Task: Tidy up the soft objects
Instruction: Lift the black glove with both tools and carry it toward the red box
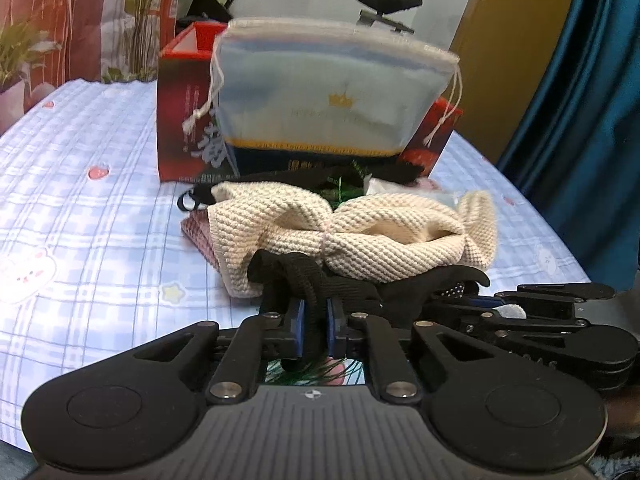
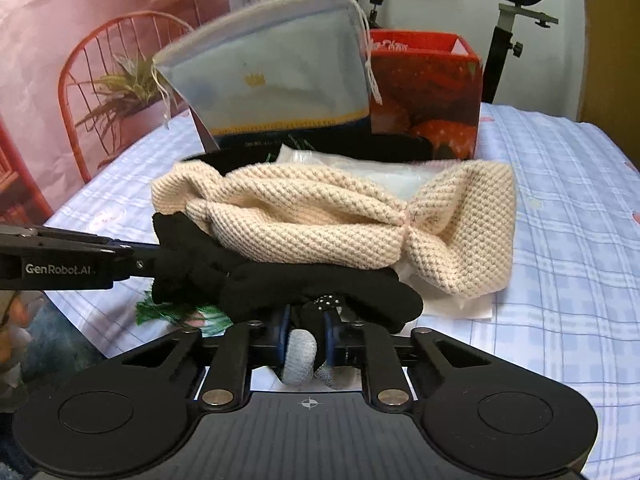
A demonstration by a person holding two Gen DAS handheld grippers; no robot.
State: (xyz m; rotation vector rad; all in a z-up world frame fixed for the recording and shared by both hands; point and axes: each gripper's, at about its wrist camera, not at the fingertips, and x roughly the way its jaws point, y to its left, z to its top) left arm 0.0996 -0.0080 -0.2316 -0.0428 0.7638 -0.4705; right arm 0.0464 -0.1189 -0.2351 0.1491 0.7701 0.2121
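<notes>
A black knit glove with a grey fingertip lies at the near edge of the pile, partly under a cream knitted bow-shaped band. My right gripper is shut on the glove's finger end; the grey tip pokes out behind the pads. In the left wrist view my left gripper is shut on a fold of the same black glove, in front of the cream band. The right gripper shows low on the right there. The left gripper comes in from the left in the right wrist view.
Behind the pile a pale blue drawstring bag leans on a red open-topped box. A clear plastic packet and green tinsel lie under the clothes. Blue checked cloth covers the surface; a red wire chair stands left.
</notes>
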